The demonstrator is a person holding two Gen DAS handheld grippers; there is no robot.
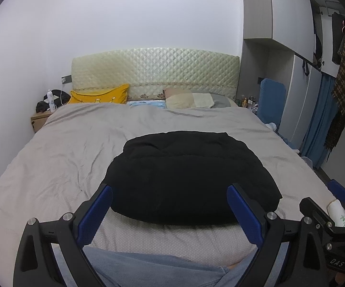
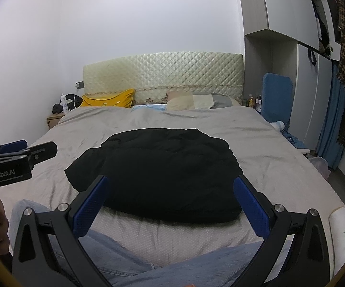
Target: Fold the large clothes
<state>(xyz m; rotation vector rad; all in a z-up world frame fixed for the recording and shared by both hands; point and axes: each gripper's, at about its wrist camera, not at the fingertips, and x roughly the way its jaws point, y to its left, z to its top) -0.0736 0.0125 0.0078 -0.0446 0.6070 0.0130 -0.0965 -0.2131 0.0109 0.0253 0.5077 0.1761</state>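
Note:
A black padded jacket (image 1: pixel 186 174) lies folded in a thick bundle on the grey bedspread (image 1: pixel 60 153), near the foot of the bed. It also shows in the right wrist view (image 2: pixel 167 174). My left gripper (image 1: pixel 170 191) is open and empty, held just short of the jacket's near edge. My right gripper (image 2: pixel 171 181) is open and empty, also just short of the near edge. The right gripper shows at the right edge of the left wrist view (image 1: pixel 335 205). The left gripper shows at the left edge of the right wrist view (image 2: pixel 21 153).
A yellow pillow (image 1: pixel 100 96) and a beige pillow (image 1: pixel 191 100) lie by the quilted headboard (image 1: pixel 155 71). A wooden nightstand (image 1: pixel 39 119) stands at the left. Wardrobes (image 1: pixel 292 47) and hanging clothes (image 1: pixel 344 71) line the right. The person's jeans-clad legs (image 2: pixel 124 263) are below the grippers.

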